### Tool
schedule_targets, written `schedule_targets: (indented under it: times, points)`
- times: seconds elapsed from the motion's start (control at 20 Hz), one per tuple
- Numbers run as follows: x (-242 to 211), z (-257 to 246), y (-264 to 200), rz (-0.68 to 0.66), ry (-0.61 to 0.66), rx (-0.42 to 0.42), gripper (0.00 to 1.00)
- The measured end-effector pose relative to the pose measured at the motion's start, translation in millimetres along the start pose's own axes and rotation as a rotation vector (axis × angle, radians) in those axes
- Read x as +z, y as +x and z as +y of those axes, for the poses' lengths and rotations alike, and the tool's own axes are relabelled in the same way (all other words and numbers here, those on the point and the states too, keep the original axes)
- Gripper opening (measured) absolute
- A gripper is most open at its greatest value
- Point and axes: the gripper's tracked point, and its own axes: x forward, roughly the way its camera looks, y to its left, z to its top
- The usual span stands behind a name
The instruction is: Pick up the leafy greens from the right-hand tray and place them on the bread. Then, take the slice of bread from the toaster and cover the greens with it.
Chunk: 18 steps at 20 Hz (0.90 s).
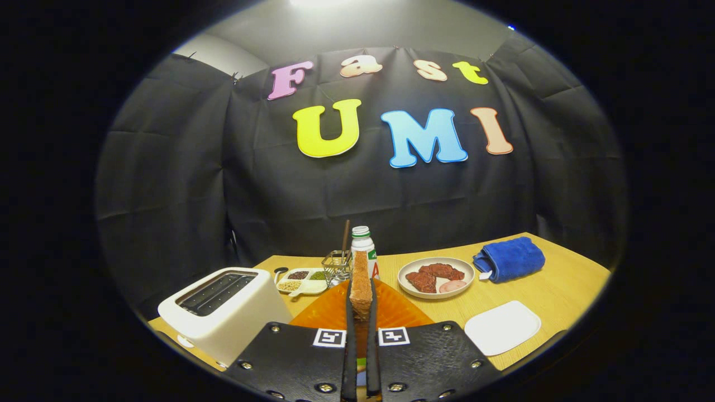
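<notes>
My gripper (361, 312) is shut on a slice of bread (361, 282), which stands on edge between the two fingers and rises above their tips. Below and just ahead of the fingers lies an orange plate (399, 312); the held slice and the fingers hide its middle. The white toaster (223, 310) stands to the left of the fingers, its two slots dark and with nothing showing in them. A white tray (503, 328) lies to the right of the fingers, with nothing on it that I can see.
Beyond the plate stand a white bottle (362, 241), a small wire basket (337, 267) and a divided dish of grains (301, 279). A round plate with red meat pieces (436, 277) and a folded blue towel (511, 258) sit at the back right of the wooden table (564, 287).
</notes>
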Motion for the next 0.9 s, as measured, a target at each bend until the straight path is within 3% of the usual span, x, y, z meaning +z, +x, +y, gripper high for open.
schedule_targets:
  times: [0.35,0.7,0.9]
  points:
    - [-15.4,-9.5,-6.2,0.016,-0.032,0.002,0.07]
    - [-55.1,39.5,-11.3,0.094,0.011,0.133,0.07]
    - [-72.1,51.8,-12.6,0.113,-0.009,0.159,0.07]
